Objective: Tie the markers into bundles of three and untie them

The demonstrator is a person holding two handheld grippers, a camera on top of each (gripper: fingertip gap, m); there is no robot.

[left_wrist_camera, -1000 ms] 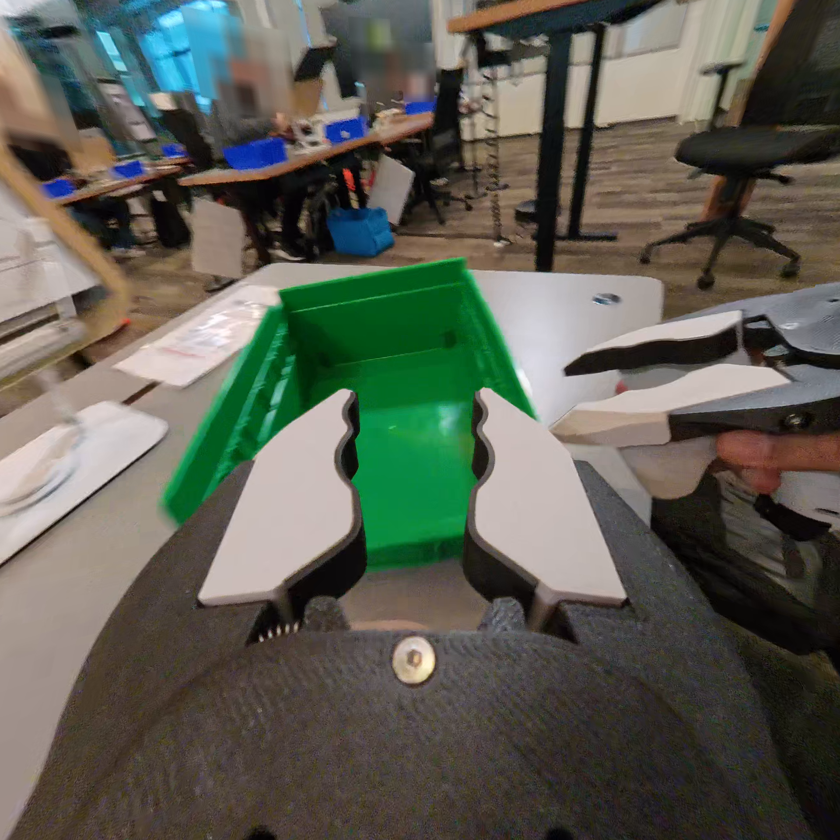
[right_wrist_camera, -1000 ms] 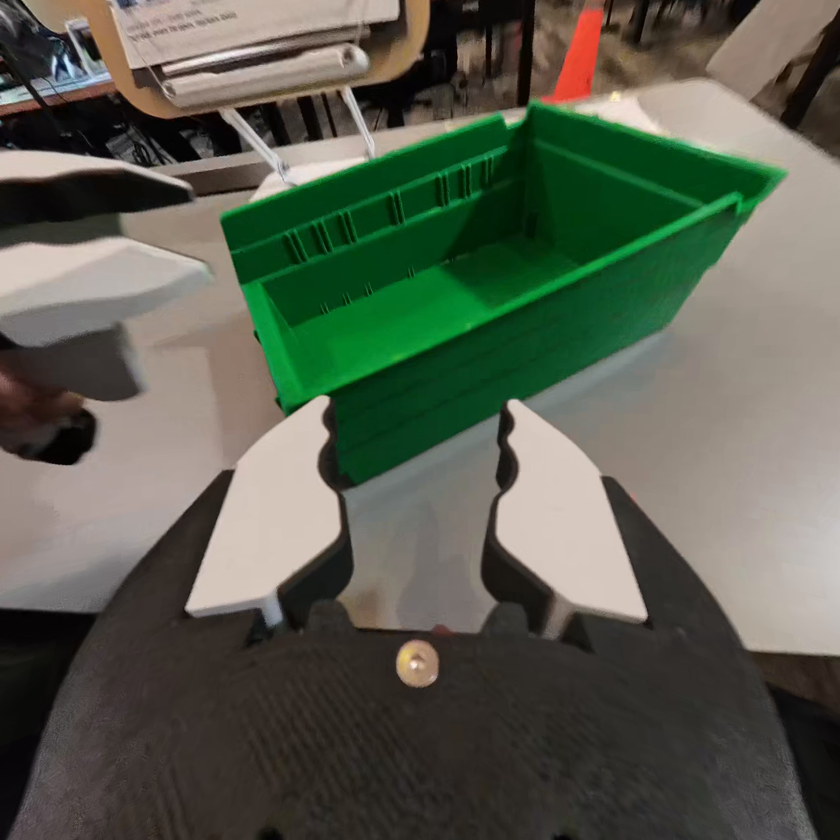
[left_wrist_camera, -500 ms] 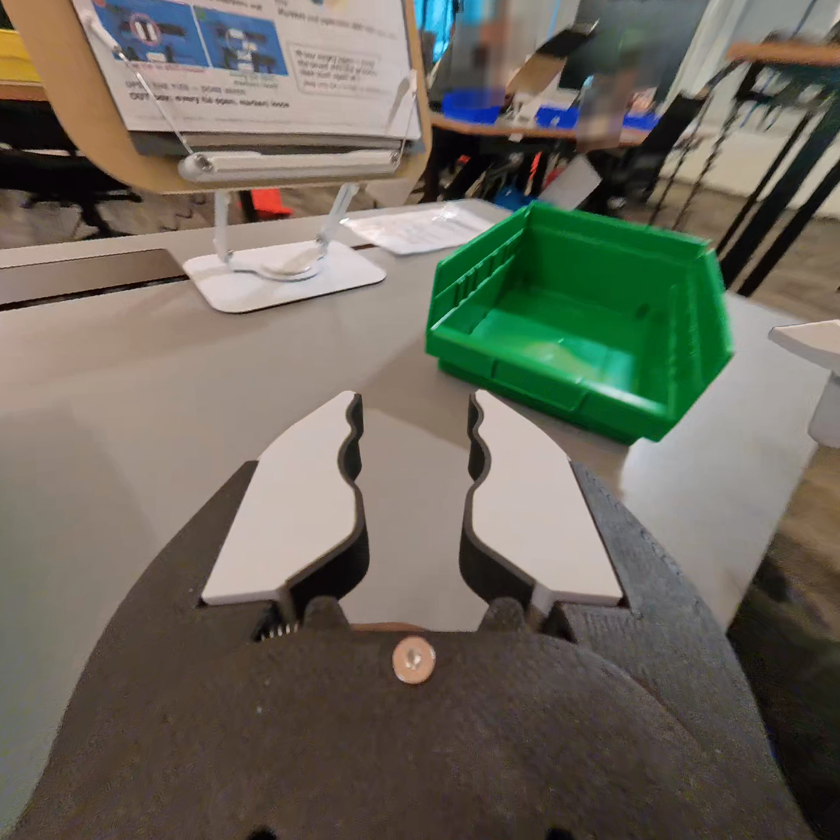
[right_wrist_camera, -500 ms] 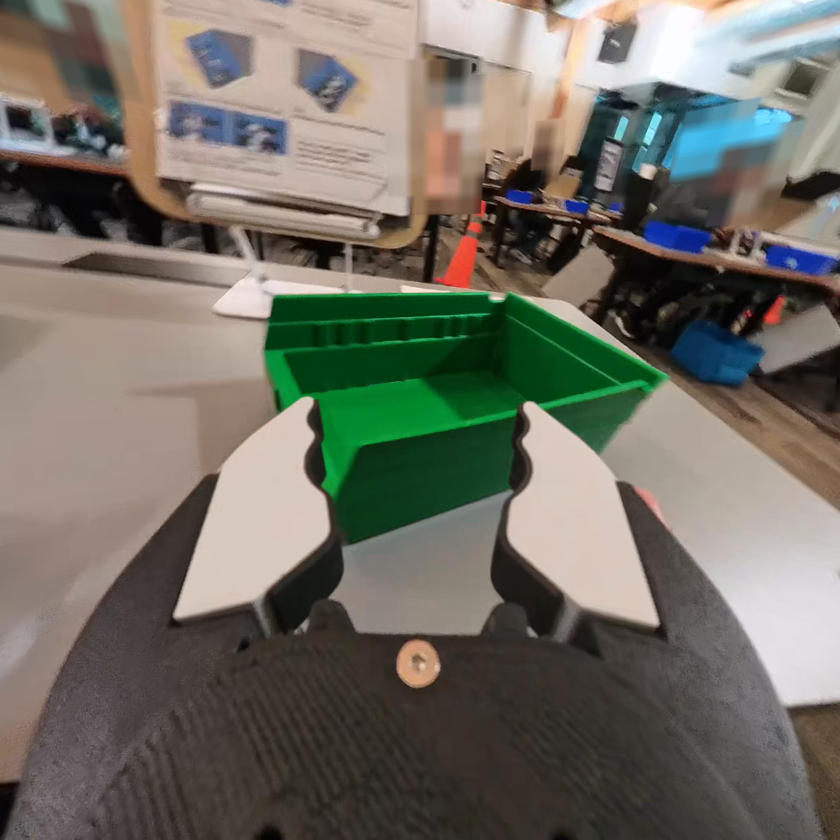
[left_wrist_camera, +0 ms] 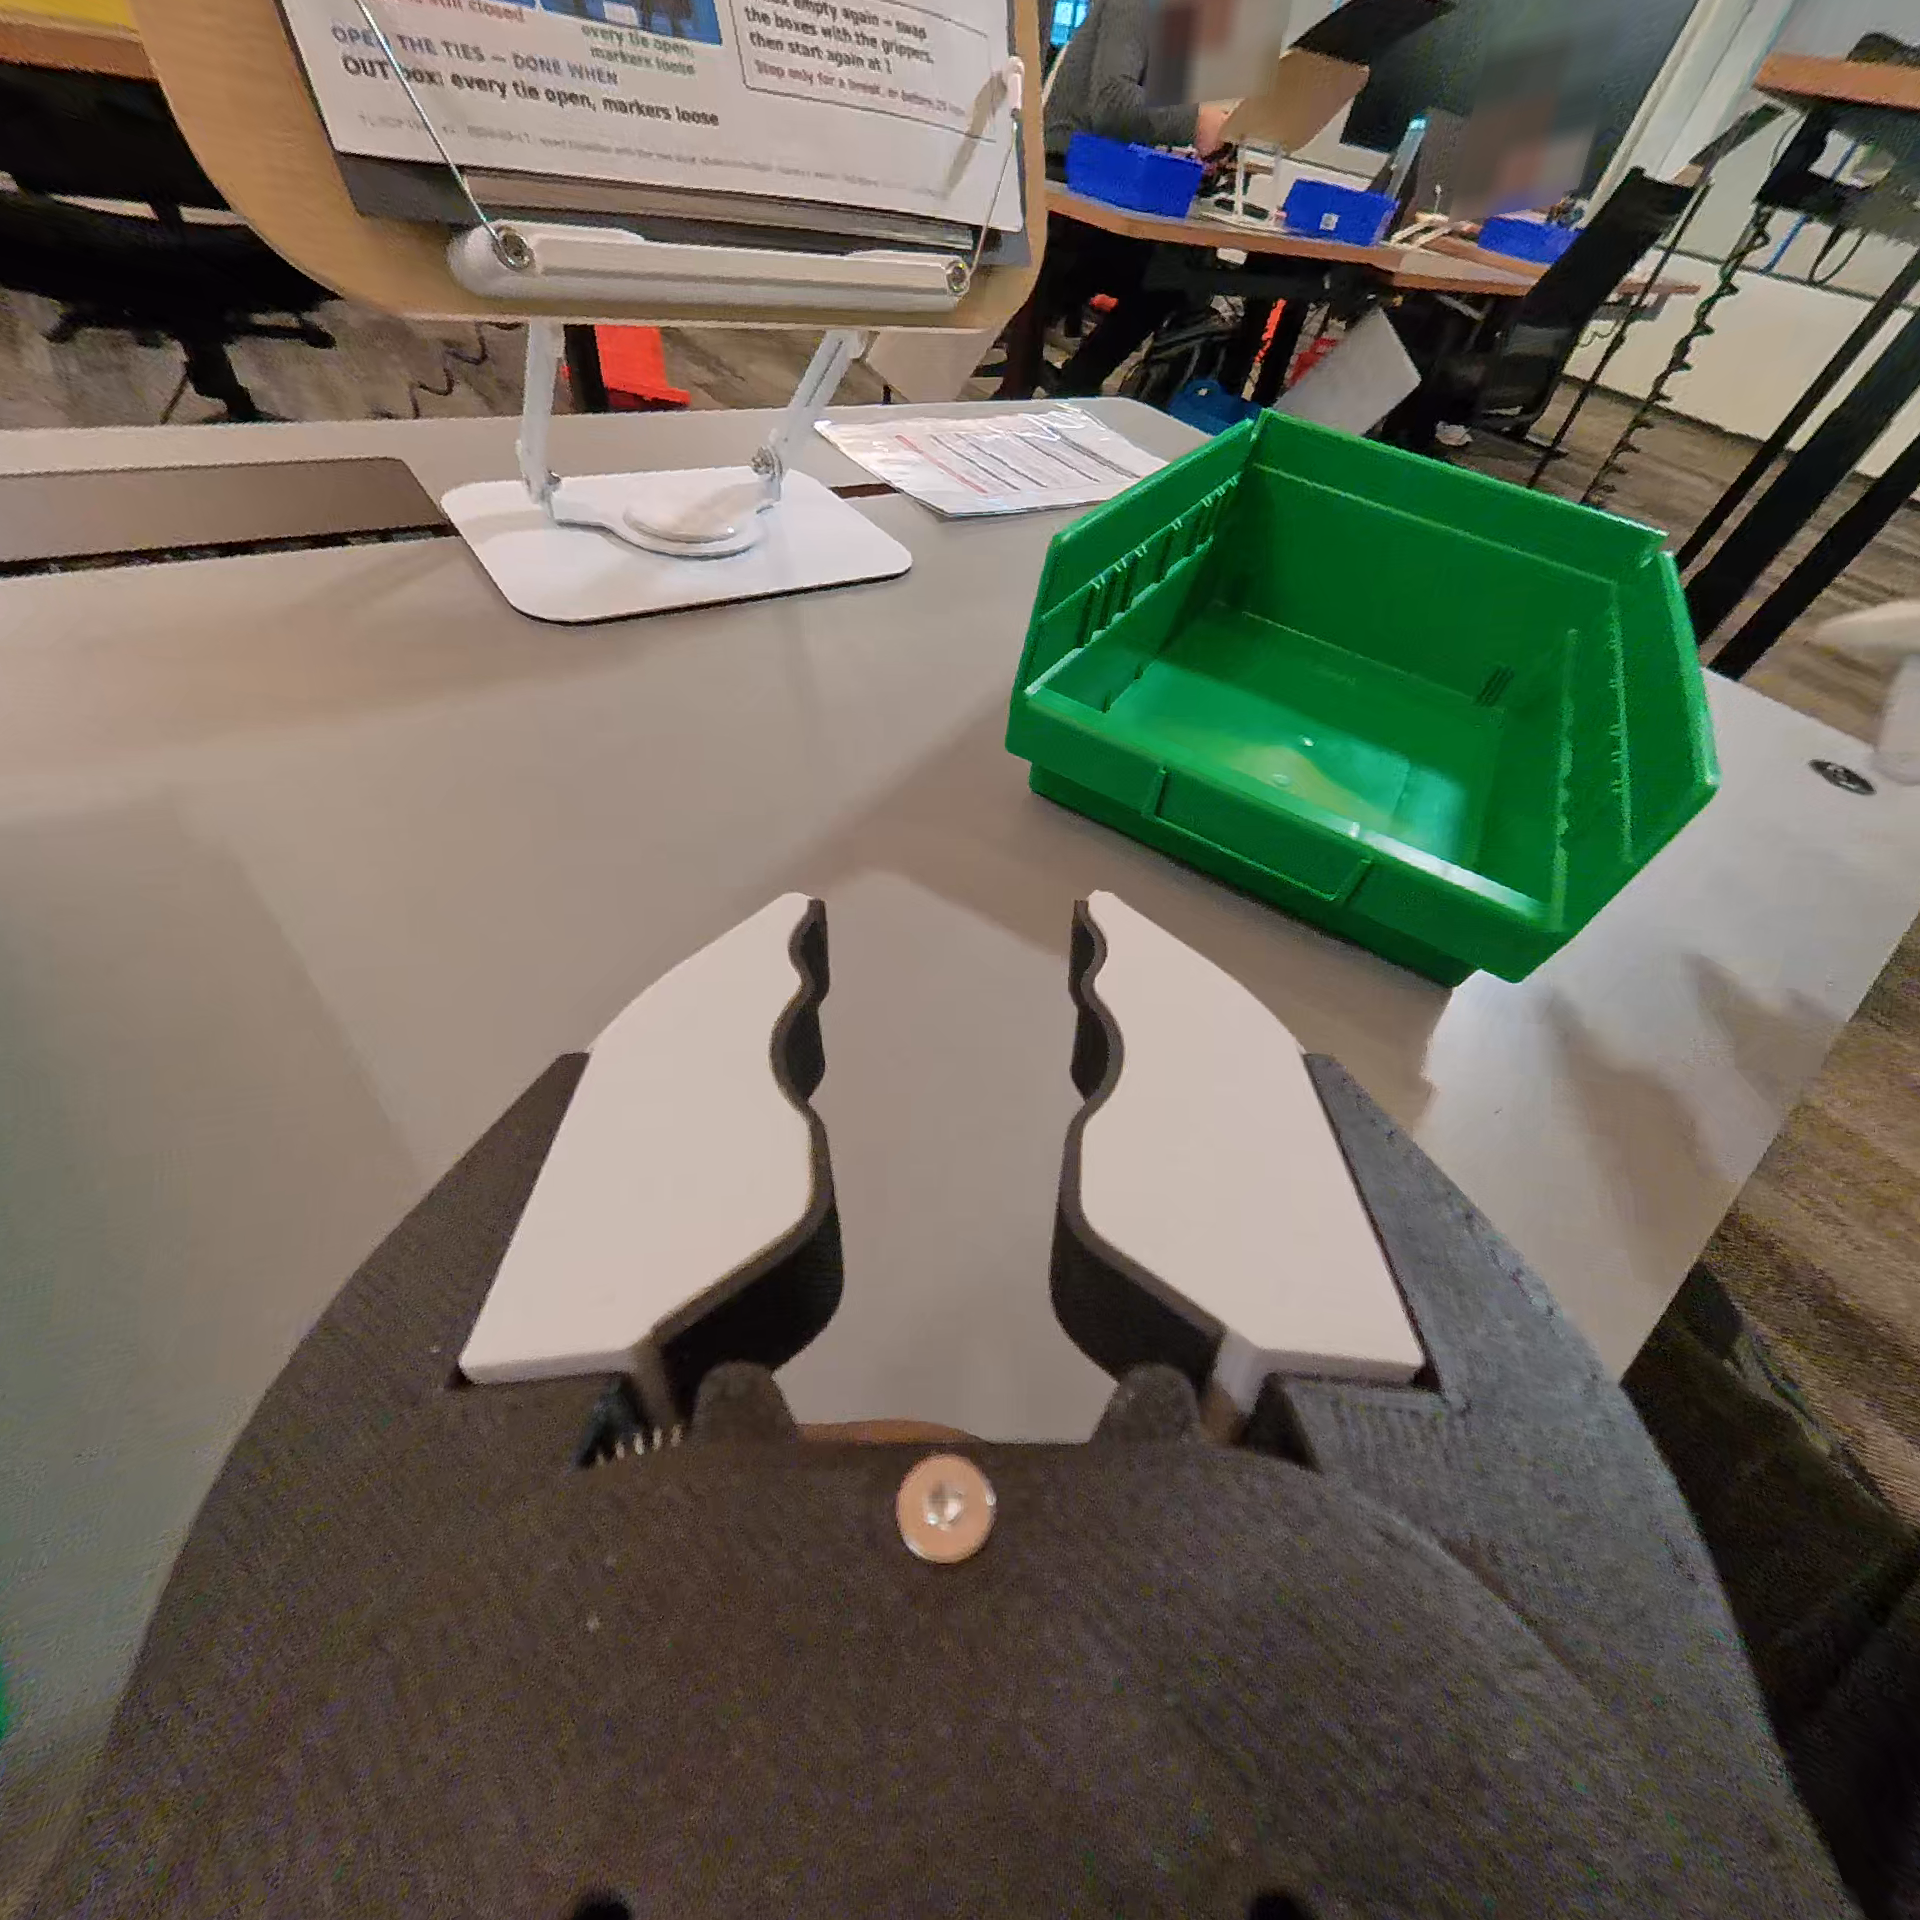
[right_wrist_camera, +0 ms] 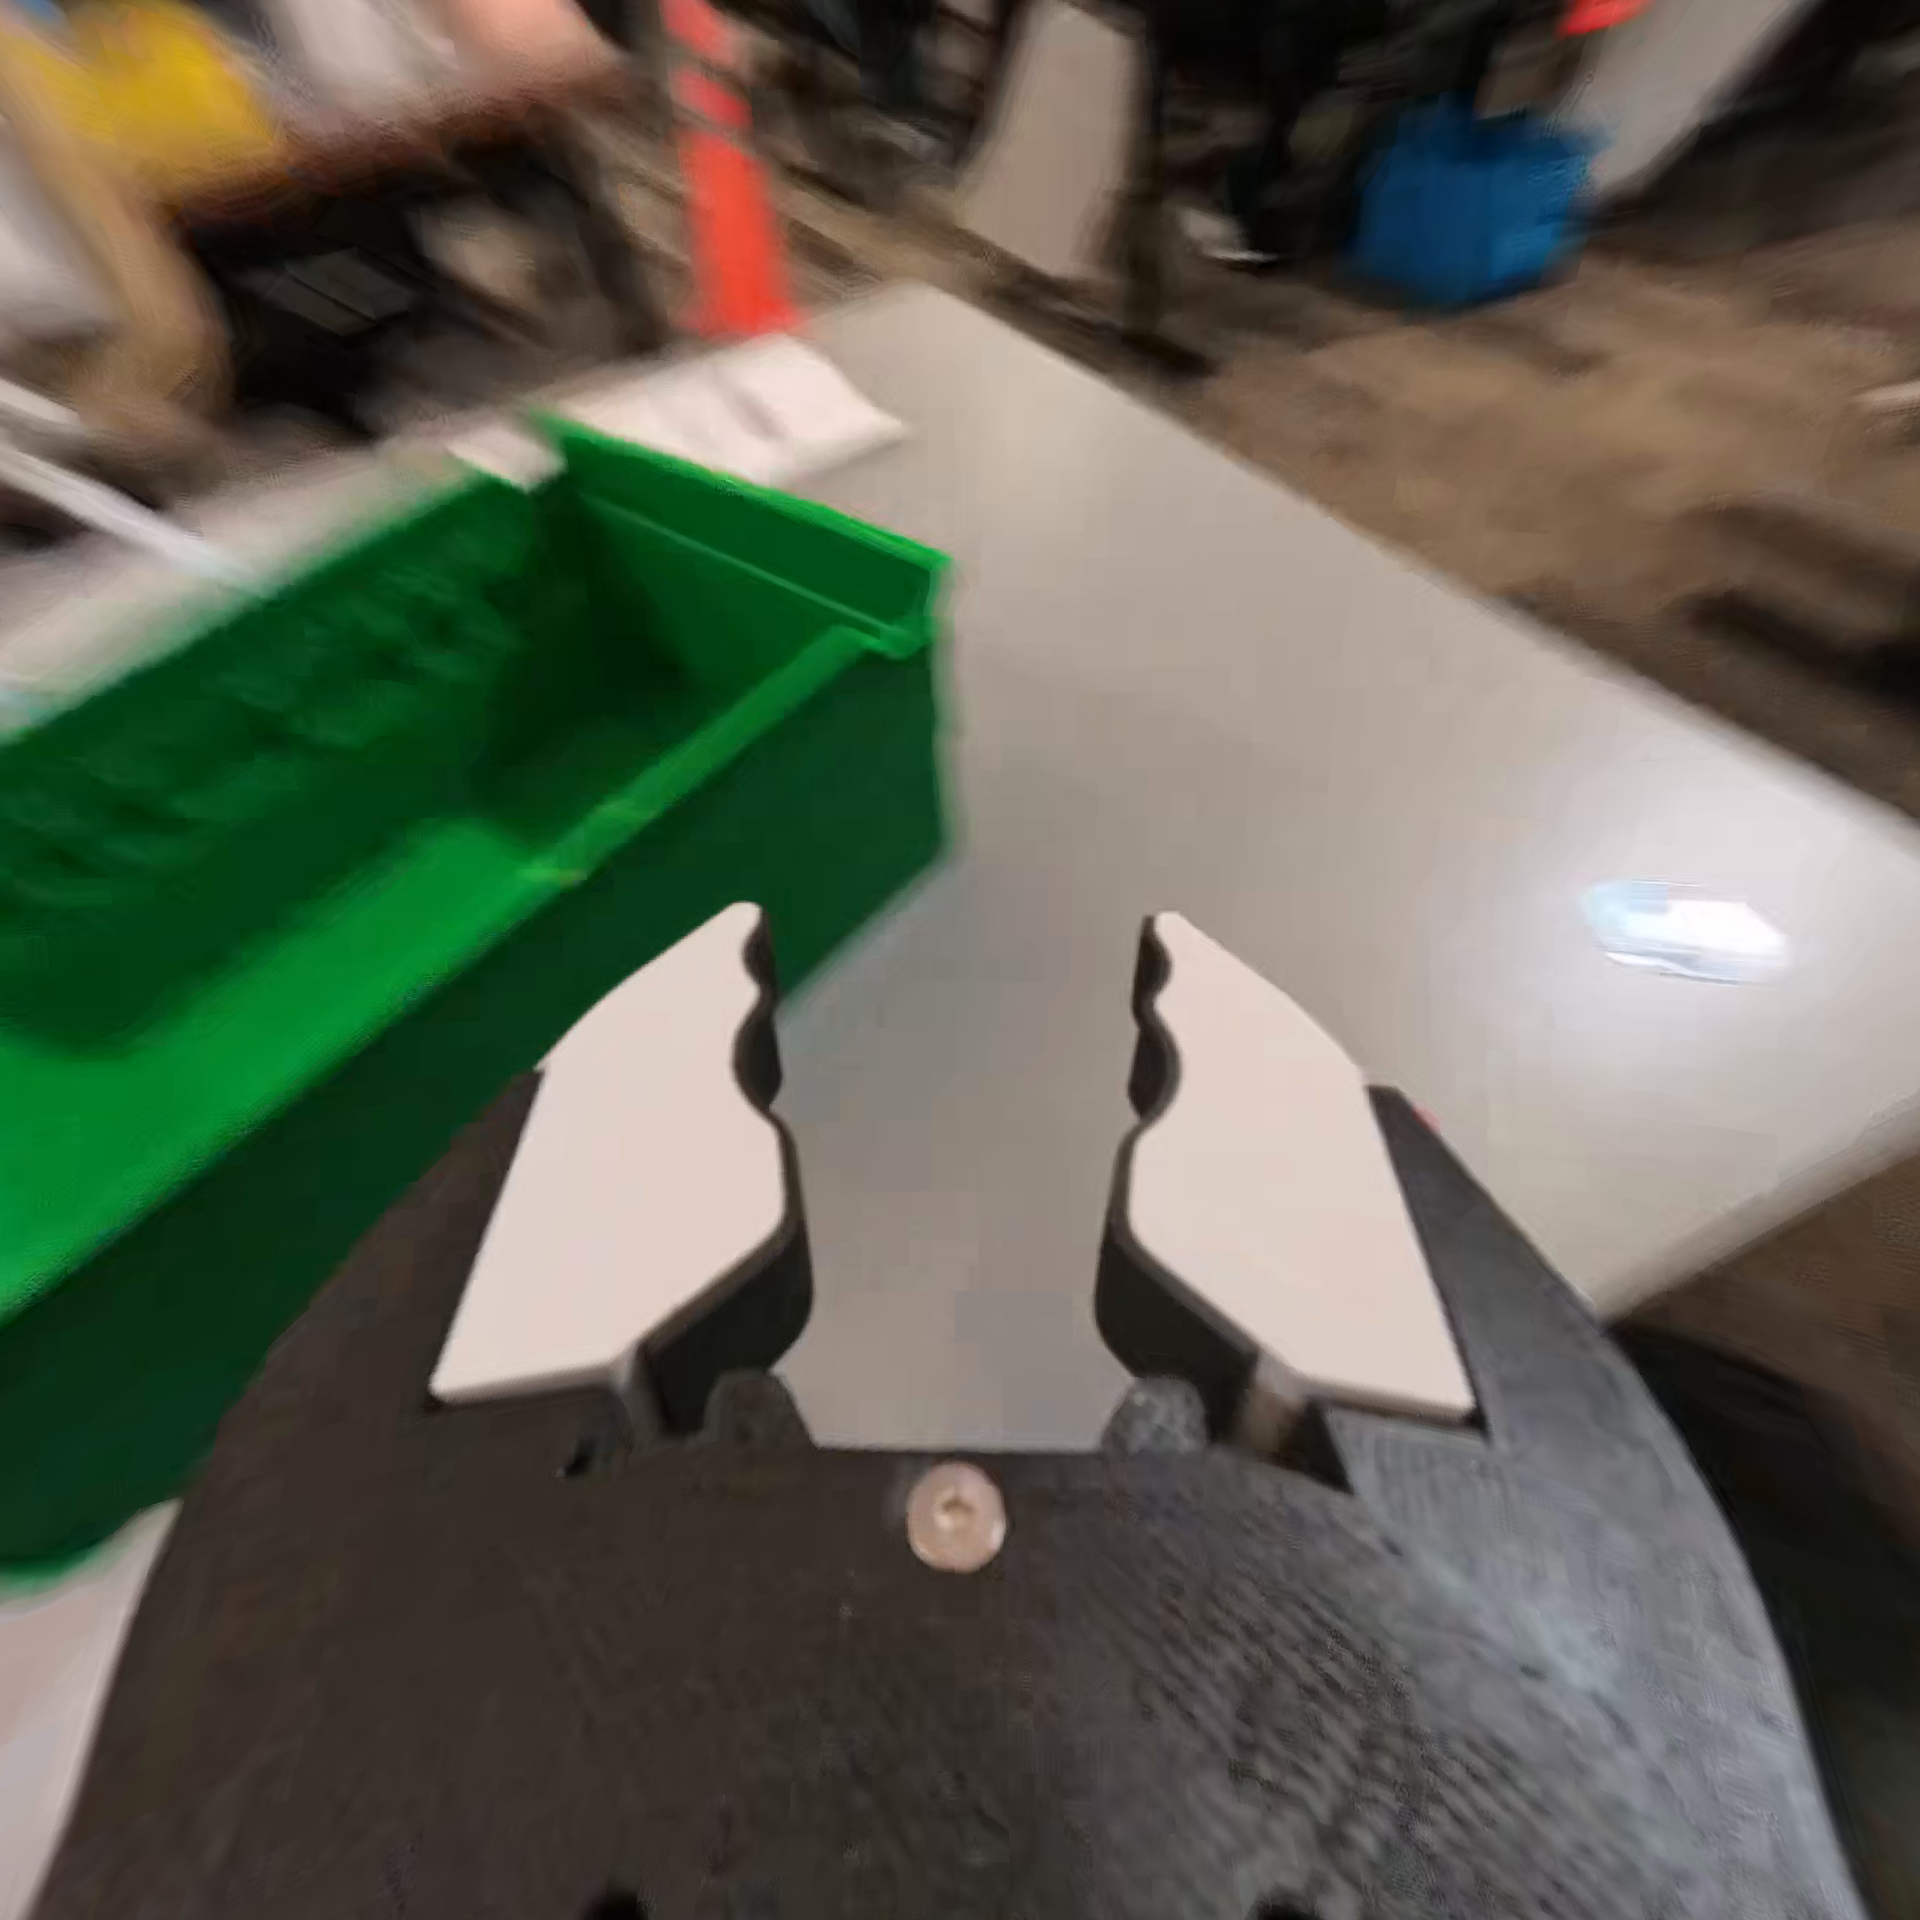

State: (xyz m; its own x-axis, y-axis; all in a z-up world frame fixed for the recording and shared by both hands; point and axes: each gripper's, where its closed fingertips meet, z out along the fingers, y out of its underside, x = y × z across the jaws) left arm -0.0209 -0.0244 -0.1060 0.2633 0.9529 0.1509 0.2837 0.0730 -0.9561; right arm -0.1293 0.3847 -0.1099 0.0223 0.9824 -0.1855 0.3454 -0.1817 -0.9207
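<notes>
A grey table point(left_wrist_camera: 416, 831) fills the foreground of an open office, a white-based document stand point(left_wrist_camera: 675, 551) upright on its far side. Beyond it, wooden desks point(left_wrist_camera: 1351, 260) carry blue bins point(left_wrist_camera: 1132, 171) above patterned carpet point(left_wrist_camera: 1808, 1226), with an orange cone point(right_wrist_camera: 732, 208) on the floor.

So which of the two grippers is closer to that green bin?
Right. The right gripper hovers beside the green bin; the left gripper sits farther back.

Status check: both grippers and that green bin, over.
Left gripper open, empty, over bare table. Right gripper open, empty, beside green bin. Bin empty, upright. Document stand behind, clear of both.
</notes>
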